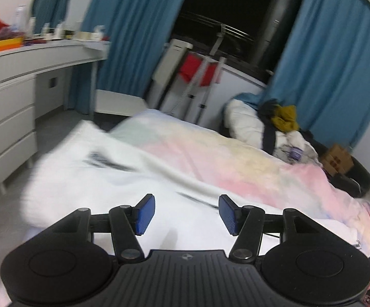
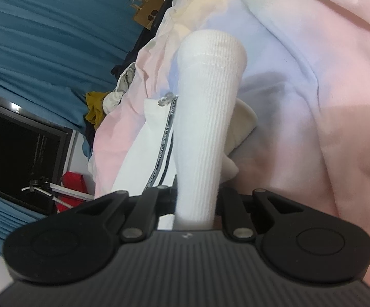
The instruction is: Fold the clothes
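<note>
A white garment [image 1: 103, 176] with dark lettering lies spread on the bed's pastel duvet [image 1: 236, 158], blurred by motion. My left gripper [image 1: 186, 213] hovers over its near part, blue pads wide apart, nothing between them. In the right wrist view my right gripper [image 2: 196, 199] is shut on a white ribbed sock [image 2: 205, 117], which stretches away from the fingers over the duvet [image 2: 325, 89]. The sock hides the pads. To its left lies the white garment [image 2: 149, 138] with a lettered drawstring and a clear toggle.
A white dresser [image 1: 11, 128] with cluttered top stands at left. Blue curtains [image 1: 133, 38] frame a dark window. A drying rack [image 1: 197, 81] with red cloth stands past the bed. A clothes pile [image 1: 282, 128] and a cardboard box [image 1: 338, 158] sit at right.
</note>
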`<state>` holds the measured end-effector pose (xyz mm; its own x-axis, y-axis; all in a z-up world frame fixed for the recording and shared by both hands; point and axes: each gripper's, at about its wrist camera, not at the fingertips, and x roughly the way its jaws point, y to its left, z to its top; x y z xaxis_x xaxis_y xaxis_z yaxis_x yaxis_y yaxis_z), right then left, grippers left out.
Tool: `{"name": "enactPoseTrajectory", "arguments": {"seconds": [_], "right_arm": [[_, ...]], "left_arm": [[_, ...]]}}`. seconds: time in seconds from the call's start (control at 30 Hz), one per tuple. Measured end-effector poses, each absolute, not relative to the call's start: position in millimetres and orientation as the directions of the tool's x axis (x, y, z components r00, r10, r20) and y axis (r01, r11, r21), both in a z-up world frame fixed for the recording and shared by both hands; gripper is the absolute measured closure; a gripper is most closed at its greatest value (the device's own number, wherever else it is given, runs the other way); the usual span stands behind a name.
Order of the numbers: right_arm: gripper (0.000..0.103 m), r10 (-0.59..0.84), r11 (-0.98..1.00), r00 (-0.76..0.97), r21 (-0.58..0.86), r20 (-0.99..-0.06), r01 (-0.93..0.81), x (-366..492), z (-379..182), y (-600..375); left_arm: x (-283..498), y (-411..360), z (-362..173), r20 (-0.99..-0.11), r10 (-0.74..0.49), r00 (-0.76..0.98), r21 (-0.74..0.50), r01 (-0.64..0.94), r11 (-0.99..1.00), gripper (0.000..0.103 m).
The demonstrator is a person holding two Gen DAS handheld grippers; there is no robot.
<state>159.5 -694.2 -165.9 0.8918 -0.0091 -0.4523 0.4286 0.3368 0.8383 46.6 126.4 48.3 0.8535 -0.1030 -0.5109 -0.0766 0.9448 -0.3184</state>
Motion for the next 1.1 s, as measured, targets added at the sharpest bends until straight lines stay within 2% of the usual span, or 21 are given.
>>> {"name": "enactPoseTrajectory", "arguments": {"seconds": [0.17,0.37,0.73,1.1], "right_arm": [[0.088,-0.015,0.354,0.890,0.830,-0.455,0.430,160,-165,-692],[0.088,-0.020,0.352,0.891,0.831,-0.453,0.431,159,-166,-690],[0.088,-0.047,0.371,0.881,0.811,-0.470,0.452,161,-162,-684],[0.088,-0.086,0.428,0.872,0.773,-0.481,0.469,162,-152,-676]], "left_arm": [[83,53,21,-0.524,-0.121,0.843,-0.231,-0.004,0.973,0.045],[115,9,-32,-0.575,-0.136,0.807,-0.174,0.042,0.984,0.045],[138,-5,-87,-0.670,-0.113,0.733,-0.067,0.092,0.993,0.045],[146,-3,-86,-0.690,-0.103,0.717,-0.048,0.097,0.994,0.045]]}}
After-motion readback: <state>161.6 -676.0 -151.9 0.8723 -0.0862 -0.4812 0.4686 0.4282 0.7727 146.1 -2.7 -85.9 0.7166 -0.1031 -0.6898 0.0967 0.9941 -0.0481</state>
